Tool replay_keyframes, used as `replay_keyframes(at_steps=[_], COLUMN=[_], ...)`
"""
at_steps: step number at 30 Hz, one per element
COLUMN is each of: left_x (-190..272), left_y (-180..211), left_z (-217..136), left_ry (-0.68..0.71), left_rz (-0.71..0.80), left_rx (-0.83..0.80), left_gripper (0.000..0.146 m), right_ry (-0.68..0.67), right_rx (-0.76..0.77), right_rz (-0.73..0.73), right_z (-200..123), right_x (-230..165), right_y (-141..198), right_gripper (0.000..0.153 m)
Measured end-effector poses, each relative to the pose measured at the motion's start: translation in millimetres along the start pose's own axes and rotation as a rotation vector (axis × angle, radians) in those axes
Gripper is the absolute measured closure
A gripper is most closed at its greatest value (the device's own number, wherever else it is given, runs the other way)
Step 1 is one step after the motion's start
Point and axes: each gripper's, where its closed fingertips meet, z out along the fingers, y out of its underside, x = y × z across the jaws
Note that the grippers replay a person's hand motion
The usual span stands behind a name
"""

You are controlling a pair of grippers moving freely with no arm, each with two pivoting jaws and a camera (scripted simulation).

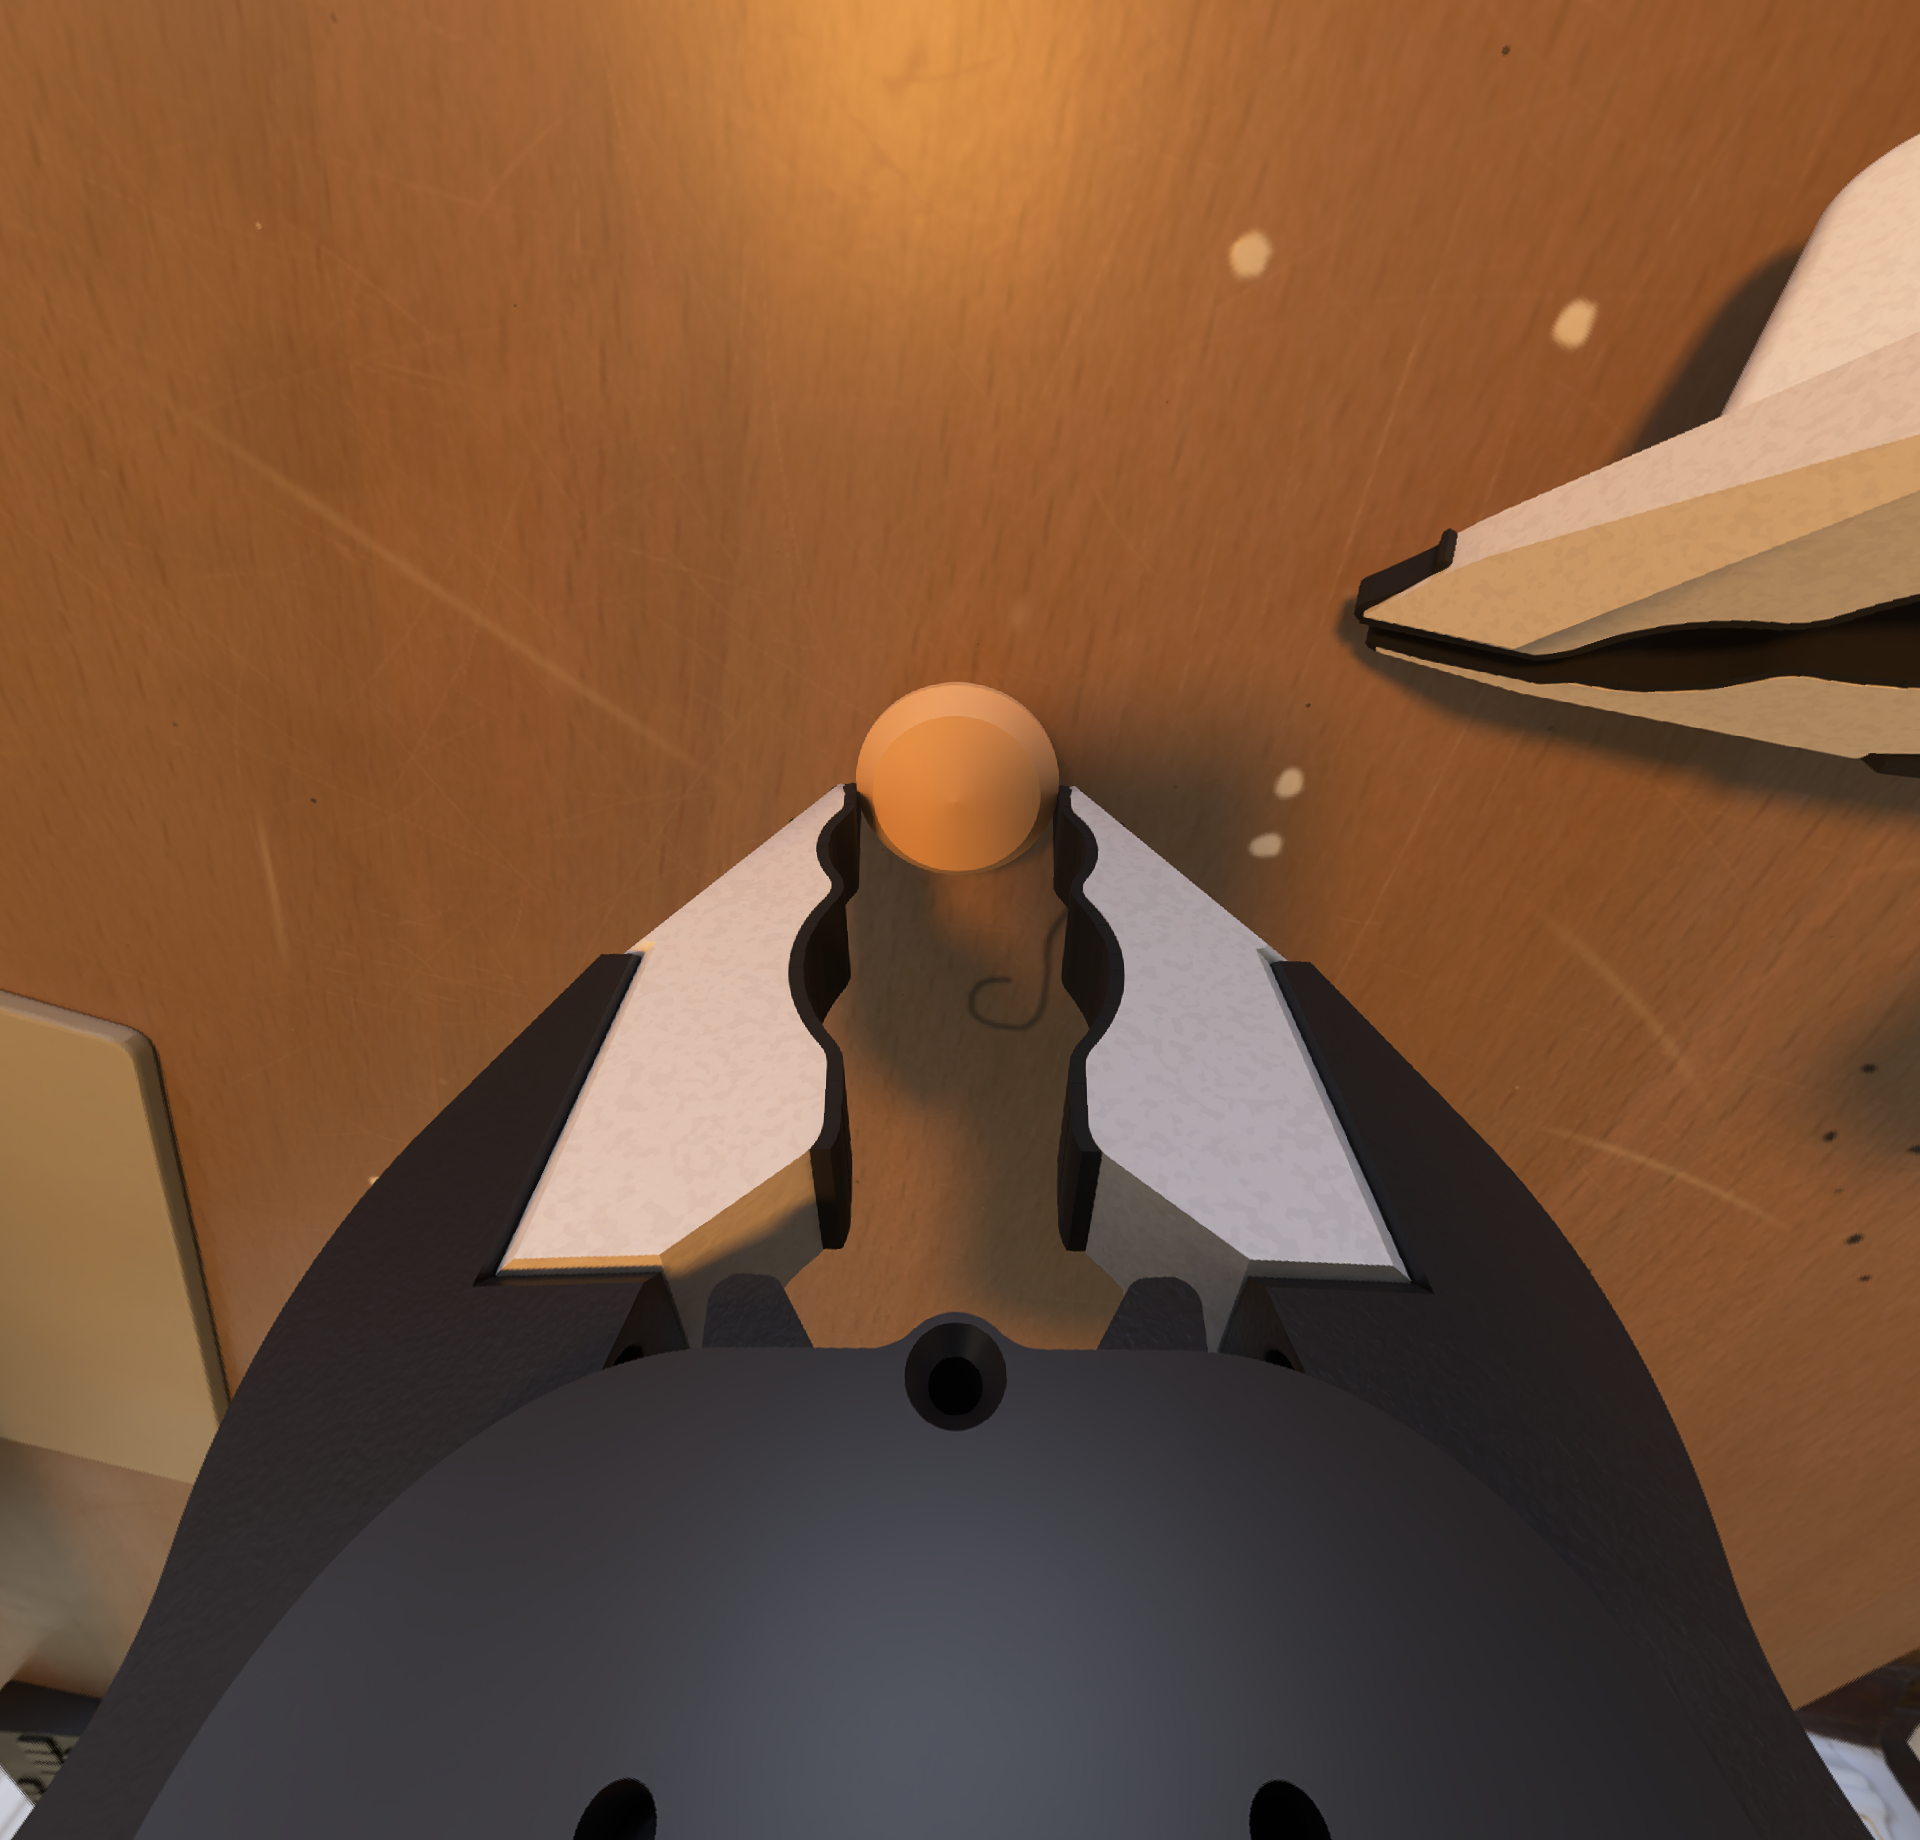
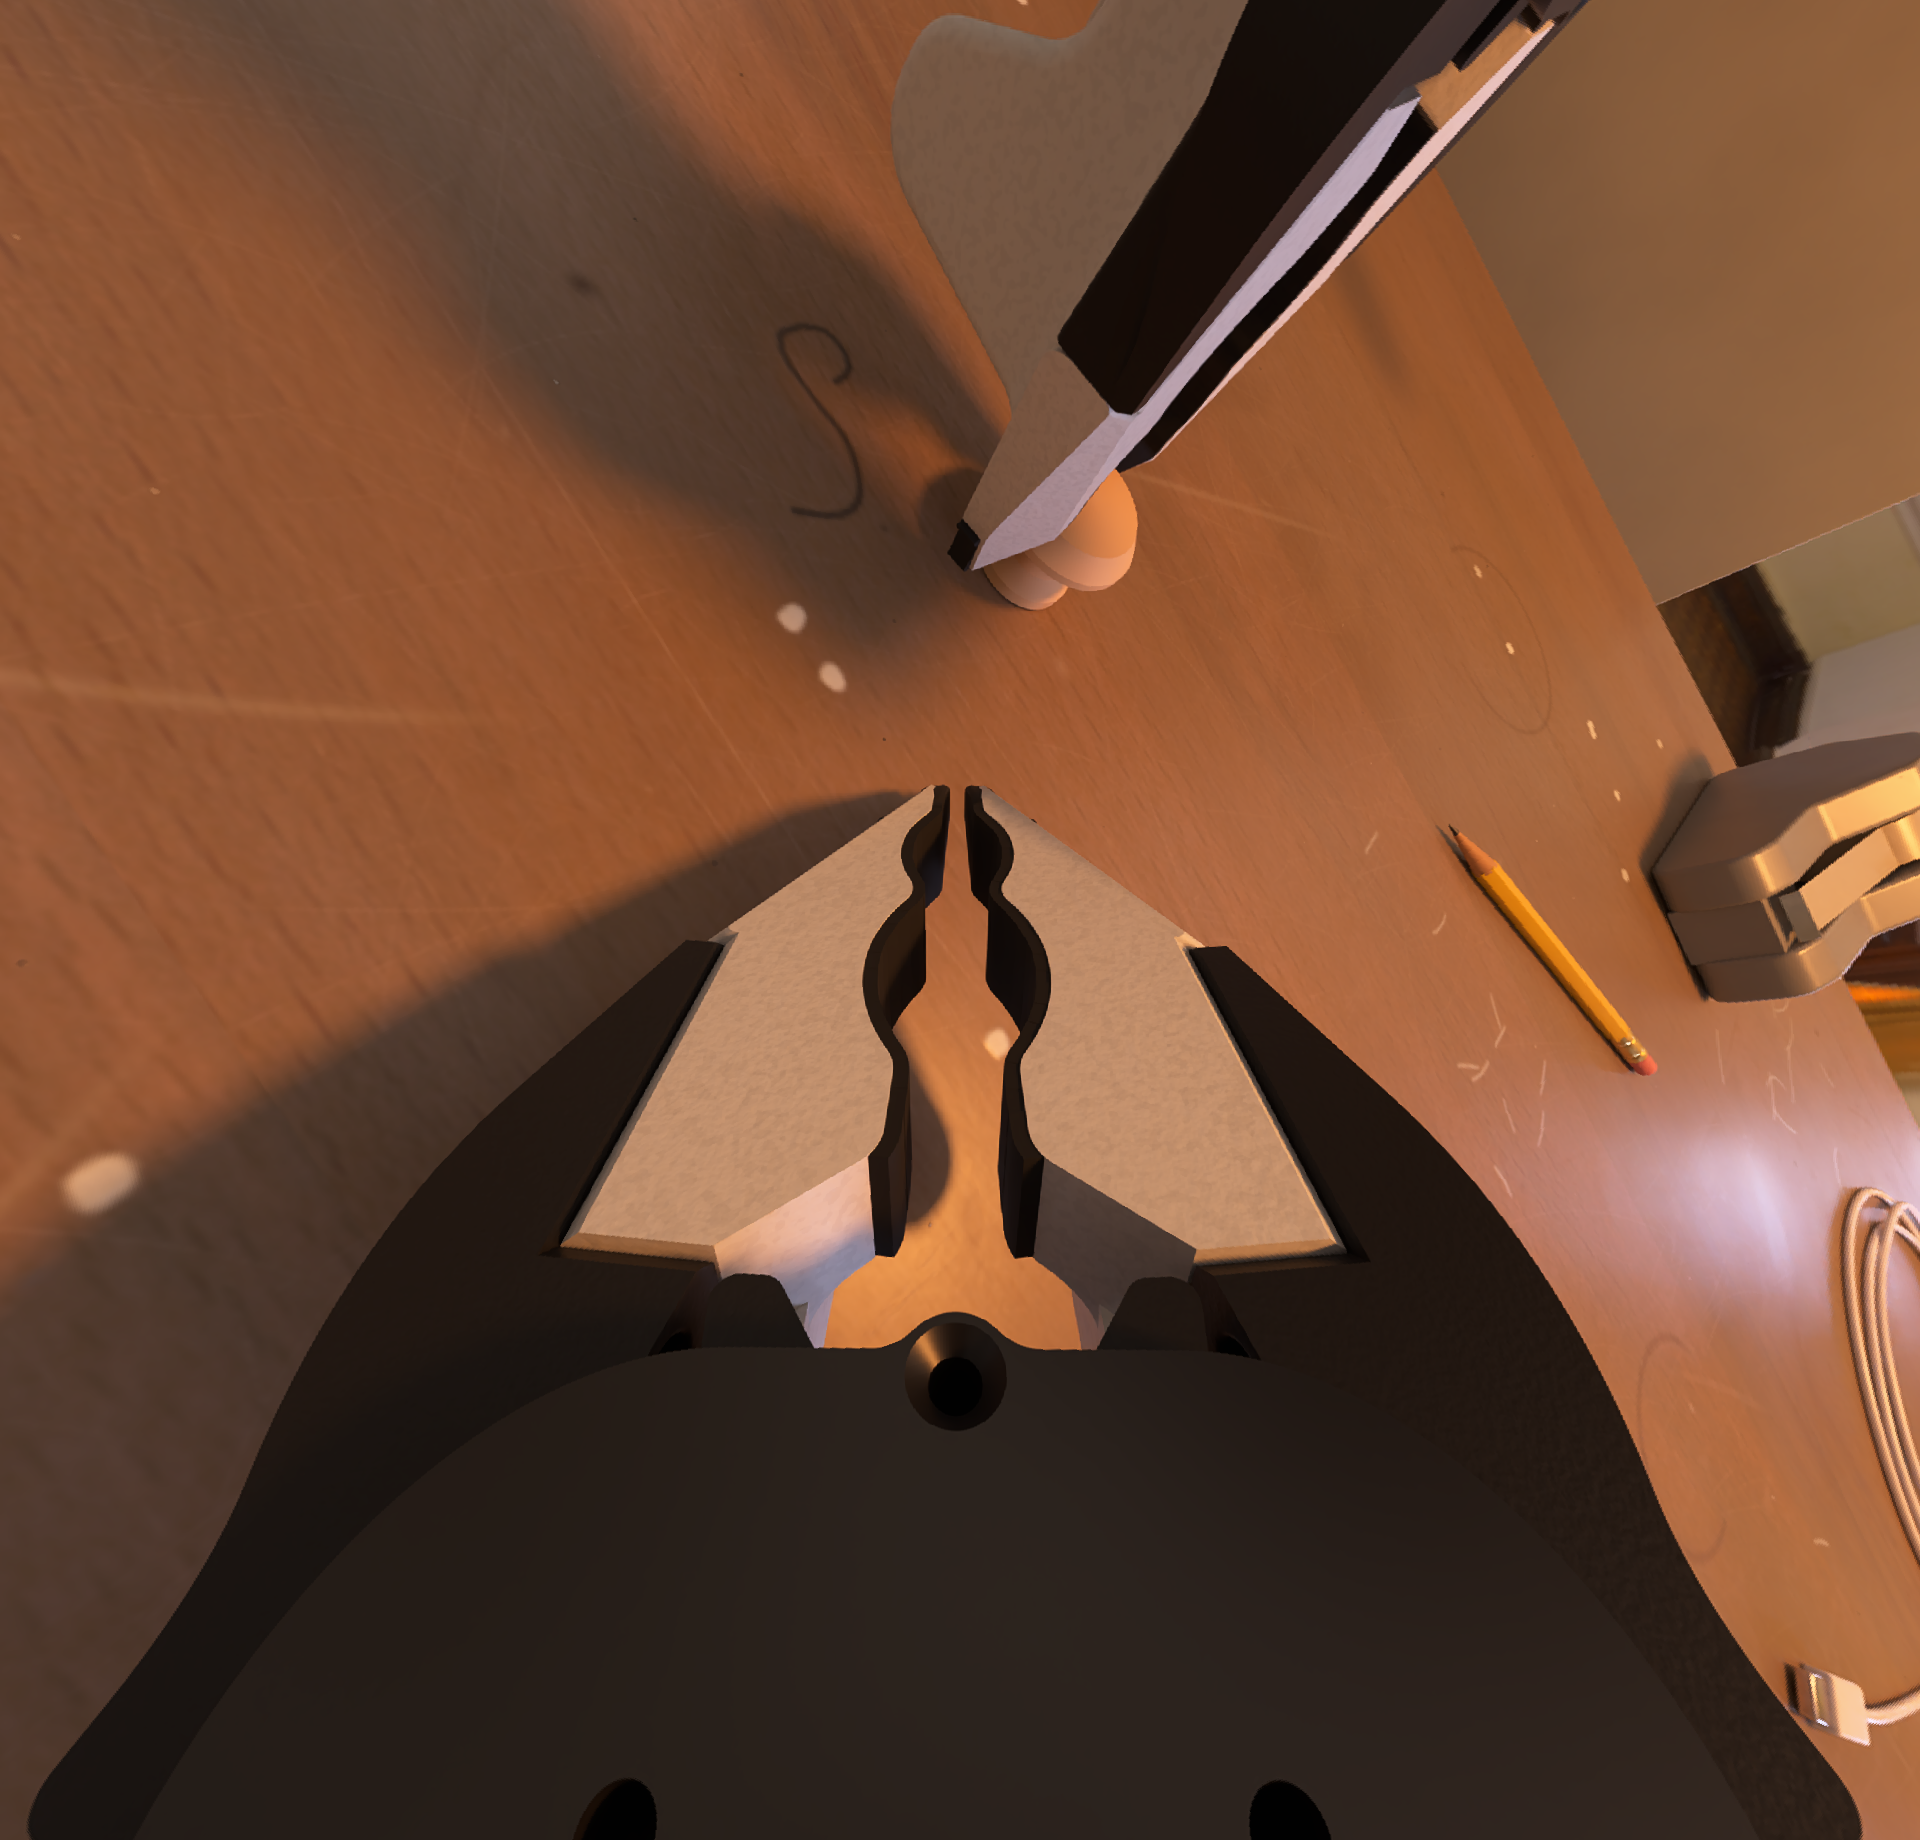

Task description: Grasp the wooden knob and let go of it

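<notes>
Wooden knob (image 1: 954,778) between the fingertips of the left hand-held gripper (image 1: 957,803), on the brown surface (image 1: 520,388).

Round and orange-brown, the knob stands on the surface with both black pads touching its sides, so the left hand-held gripper is closed on it. In the right wrist view the knob (image 2: 1081,549) shows partly under that finger. Near it is a thin curled pen mark (image 2: 826,429). The right hand-held gripper (image 2: 957,798) hovers well apart from the knob, its tips almost together, holding nothing. Farther right lie a yellow pencil (image 2: 1548,949), a grey clamp (image 2: 1787,865) and a white cable (image 2: 1881,1312).
</notes>
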Motion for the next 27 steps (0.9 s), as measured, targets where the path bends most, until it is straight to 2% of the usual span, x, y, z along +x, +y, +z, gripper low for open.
replay_keyframes(at_steps=[18,27], left_x=[-3.7,-5.5], left_y=[1.9,0.4], left_z=[0.3,0.2], left_ry=[0.001,-0.008], left_rz=[-0.021,-0.018], left_rx=[0.019,0.045], left_gripper=[0.109,0.109], right_ry=[0.024,-0.029], right_rx=[-0.016,0.006], right_rz=[-0.034,-0.001], right_z=[4.9,4.7], right_x=[2.3,-2.2], right_y=[-1.5,-5.8], right_gripper=[0.151,0.149])
